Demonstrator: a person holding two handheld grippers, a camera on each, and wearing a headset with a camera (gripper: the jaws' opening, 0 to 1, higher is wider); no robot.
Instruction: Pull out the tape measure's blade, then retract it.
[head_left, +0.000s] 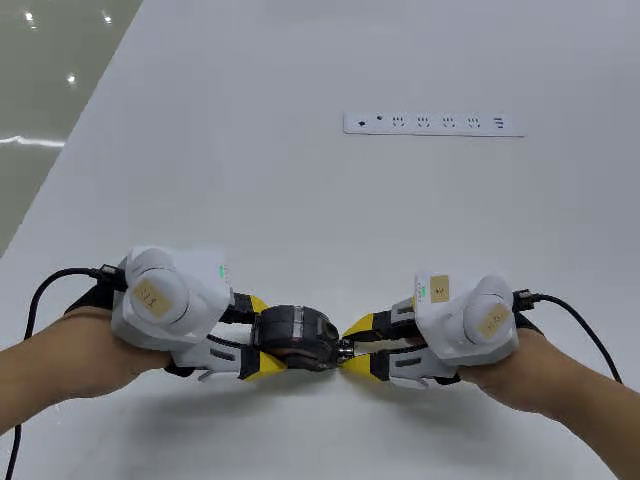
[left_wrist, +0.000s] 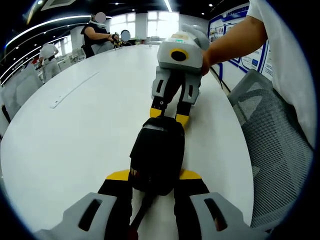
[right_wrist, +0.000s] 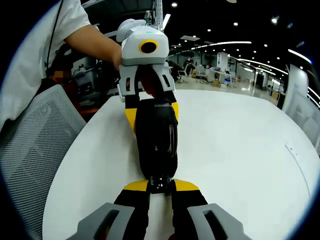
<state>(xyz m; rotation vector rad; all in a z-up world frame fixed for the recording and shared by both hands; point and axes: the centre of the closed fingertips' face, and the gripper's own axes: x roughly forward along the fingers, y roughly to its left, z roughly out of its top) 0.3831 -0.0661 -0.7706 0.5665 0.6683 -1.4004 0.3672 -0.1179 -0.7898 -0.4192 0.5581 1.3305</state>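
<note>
The tape measure (head_left: 297, 338) lay between the grippers near the worktop's (head_left: 300, 200) front edge, its case clamped in the left gripper (head_left: 262, 336). The right gripper (head_left: 354, 347) was pinched narrow on the blade hook (right_wrist: 160, 184). So small a bite might slip under spring tension, snapping the blade home.

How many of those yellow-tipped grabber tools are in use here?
2. The left gripper is shut on the tape measure by its case. The right gripper faces it, shut on the blade end. Both are low over the white table.
</note>
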